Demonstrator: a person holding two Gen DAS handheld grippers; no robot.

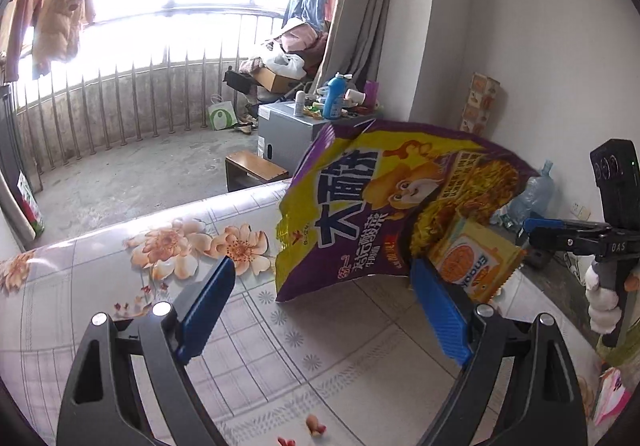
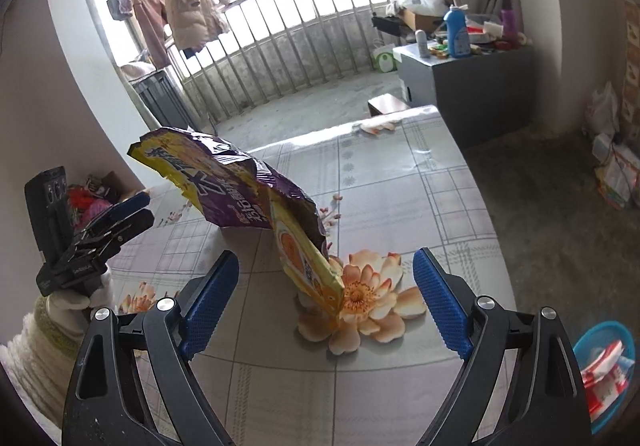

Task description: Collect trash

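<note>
On the table (image 2: pixel 400 182), under its grey checked cloth printed with orange flowers, stands one large purple and yellow noodle bag (image 1: pixel 384 214), crumpled and arched with its lower edge on the cloth. One smaller yellow biscuit packet (image 1: pixel 476 266) leans against the bag; the right wrist view shows it edge-on, its lower corner down on a printed flower.

The left wrist view alone shows the bag's printed face, a clear plastic bottle (image 1: pixel 536 194) by the wall behind it, and some small reddish scraps (image 1: pixel 316 426) on the cloth near the bottom edge. The right wrist view alone shows one blue basket (image 2: pixel 608 338) holding red and white wrappers at the lower right, below the table edge, and bags heaped on the floor by the far wall.

Both views take in the balcony railing, hanging coats, and one grey cabinet (image 2: pixel 464 78) with a blue bottle (image 2: pixel 458 32) on top.

Two grippers are present. The left gripper (image 1: pixel 320 278) has its jaws spread wide around the bag's lower edge, with its right pad just beside the packet; whether they touch is unclear. The right gripper (image 2: pixel 326 278) is likewise spread wide, the packet between its pads and untouched. Each view catches the other gripper, held in a white-gloved hand (image 1: pixel 604 302).
</note>
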